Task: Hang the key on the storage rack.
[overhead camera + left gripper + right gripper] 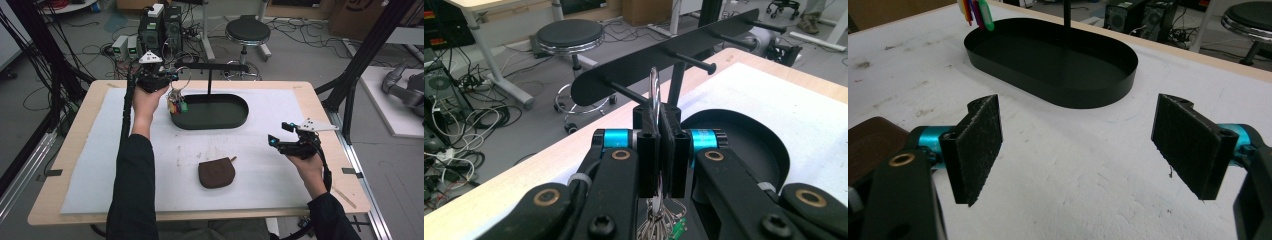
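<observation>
My left gripper (174, 76) is raised over the left end of the black oval tray (210, 126) and is shut on a metal key ring (655, 90). Keys with coloured tags (177, 104) dangle below it. In the left gripper view the ring stands upright between the jaws of my left gripper (659, 120), just short of the nearest peg of the black peg rack (664, 55). A brown pouch (216, 173) lies on the mat in front of the tray. My right gripper (273, 140) hovers to the pouch's right, open and holding nothing, its pads (979, 145) wide apart.
A white mat (100, 165) covers the wooden table. The rack's post (209, 80) rises from the tray. Beyond the far edge are a stool (247, 32), computer boxes (160, 30) and loose cables. Black frame posts (360, 65) stand at the right.
</observation>
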Motion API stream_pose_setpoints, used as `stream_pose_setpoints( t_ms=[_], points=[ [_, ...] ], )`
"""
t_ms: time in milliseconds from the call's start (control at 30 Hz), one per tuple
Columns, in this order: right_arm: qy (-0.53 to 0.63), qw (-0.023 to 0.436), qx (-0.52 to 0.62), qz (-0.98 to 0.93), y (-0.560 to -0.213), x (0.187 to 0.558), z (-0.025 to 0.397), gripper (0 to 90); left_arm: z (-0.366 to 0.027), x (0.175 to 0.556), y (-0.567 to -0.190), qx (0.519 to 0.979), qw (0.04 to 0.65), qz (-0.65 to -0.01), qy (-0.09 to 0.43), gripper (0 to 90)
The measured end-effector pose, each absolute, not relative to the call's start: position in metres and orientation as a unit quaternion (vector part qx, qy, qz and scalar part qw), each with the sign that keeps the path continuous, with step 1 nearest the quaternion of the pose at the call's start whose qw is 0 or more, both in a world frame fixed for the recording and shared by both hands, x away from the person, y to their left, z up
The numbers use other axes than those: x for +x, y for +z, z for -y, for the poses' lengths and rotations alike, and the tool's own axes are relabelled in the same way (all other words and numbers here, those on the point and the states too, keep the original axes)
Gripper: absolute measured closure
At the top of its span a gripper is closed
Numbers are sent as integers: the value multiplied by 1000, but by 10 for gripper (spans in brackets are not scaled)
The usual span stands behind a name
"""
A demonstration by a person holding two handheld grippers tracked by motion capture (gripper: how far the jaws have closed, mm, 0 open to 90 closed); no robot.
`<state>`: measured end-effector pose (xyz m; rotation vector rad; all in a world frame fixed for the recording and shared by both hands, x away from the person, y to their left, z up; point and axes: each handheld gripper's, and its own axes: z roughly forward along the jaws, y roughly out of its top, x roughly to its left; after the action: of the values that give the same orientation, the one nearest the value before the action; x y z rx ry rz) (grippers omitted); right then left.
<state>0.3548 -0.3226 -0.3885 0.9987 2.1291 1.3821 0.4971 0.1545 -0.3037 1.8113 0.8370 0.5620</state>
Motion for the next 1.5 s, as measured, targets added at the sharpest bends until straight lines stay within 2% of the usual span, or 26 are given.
stream_pose_setpoints(
  t_ms=[1033, 1167, 1433, 1500],
  points=[
    [494, 204, 358, -766, -389, 356, 322, 208, -162, 501, -319, 739, 509, -371, 238, 836],
    [493, 205, 358, -766, -389, 356, 322, 208, -165, 498, -319, 734, 512, -373, 243, 779],
    [492, 204, 359, -766, -389, 356, 322, 208, -168, 482, -314, 735, 508, -367, 257, 545],
    [492, 204, 360, -766, -390, 356, 322, 208, -168, 474, -313, 738, 505, -362, 262, 516]
  ],
)
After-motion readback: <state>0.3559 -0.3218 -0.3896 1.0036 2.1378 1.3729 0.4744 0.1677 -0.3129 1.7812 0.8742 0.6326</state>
